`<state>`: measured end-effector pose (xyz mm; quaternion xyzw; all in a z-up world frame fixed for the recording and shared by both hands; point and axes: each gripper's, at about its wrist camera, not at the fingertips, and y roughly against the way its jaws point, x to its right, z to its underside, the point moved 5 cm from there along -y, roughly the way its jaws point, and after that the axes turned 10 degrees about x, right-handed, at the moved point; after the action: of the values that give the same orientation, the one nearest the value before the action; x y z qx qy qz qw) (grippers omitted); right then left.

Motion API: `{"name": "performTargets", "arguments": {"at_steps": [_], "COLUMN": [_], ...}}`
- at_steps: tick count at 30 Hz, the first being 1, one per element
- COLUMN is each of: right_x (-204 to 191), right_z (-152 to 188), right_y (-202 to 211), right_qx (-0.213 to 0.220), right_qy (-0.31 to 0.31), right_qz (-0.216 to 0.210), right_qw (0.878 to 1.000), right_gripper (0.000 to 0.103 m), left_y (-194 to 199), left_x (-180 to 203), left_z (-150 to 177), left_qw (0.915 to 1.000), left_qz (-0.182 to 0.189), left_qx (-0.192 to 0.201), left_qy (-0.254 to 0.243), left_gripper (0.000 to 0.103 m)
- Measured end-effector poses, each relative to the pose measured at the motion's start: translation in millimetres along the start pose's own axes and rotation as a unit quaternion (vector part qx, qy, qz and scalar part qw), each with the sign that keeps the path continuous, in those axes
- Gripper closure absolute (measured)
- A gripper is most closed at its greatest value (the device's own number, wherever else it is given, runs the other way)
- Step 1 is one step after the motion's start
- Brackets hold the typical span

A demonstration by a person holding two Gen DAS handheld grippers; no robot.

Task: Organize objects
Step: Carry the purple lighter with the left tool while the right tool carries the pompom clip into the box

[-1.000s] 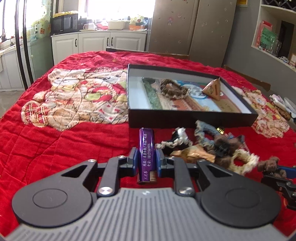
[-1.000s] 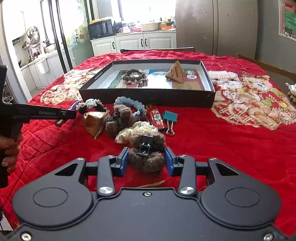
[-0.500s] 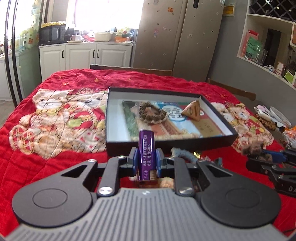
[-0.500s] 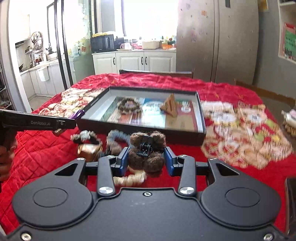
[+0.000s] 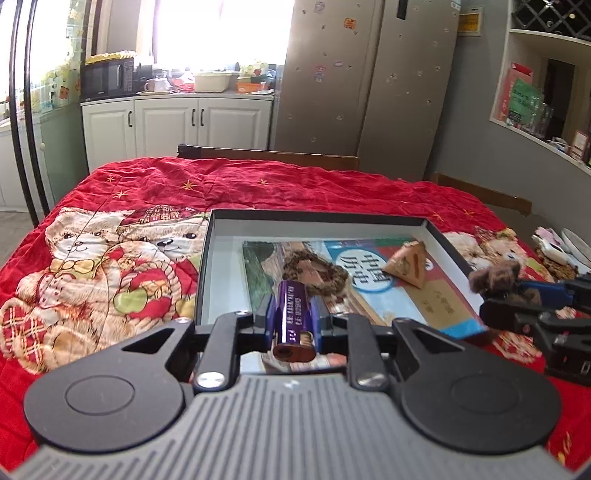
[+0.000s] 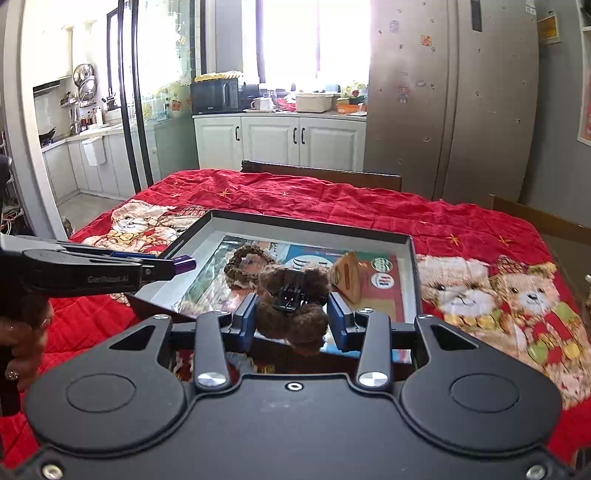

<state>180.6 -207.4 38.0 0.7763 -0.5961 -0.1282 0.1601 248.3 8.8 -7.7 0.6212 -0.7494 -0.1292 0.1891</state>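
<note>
Daylight floods in from the blown-out white kitchen window [image 5: 218, 33] far ahead of both grippers, washing out detail there. The glossy printed book cover [image 6: 207, 284] just ahead catches glare. Straight lines bow towards the frame edges, and the fuzzy brown hair clip [image 5: 495, 277] is motion-blurred.

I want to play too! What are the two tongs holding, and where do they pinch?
Left tongs pinch a purple battery by its sides. Right tongs squeeze a fuzzy brown hair claw by its lower sides.
</note>
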Motion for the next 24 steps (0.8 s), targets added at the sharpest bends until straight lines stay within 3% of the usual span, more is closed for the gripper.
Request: {"name": "performTargets", "arguments": {"at_steps": [13,24], "right_x": [7,18], "right_z": [6,17], "right_y": [-82,-121], "right_qx": [-0.03,-0.05], "right_qy": [-0.021,-0.024], "right_qz": [-0.012,-0.002], "right_qw": [0.999,0.998], "right_gripper": [0.065,0.065], "left_y": [-50,-80], "left_x": [-5,-9], "left_z": [-10,-6], "left_qw": [0.9995,0.9988], "left_qz": [-0.027,-0.045], "left_qx": [0.001,-0.013], "left_qy": [0.017,0.018], "left_gripper": [0.08,0.08]}}
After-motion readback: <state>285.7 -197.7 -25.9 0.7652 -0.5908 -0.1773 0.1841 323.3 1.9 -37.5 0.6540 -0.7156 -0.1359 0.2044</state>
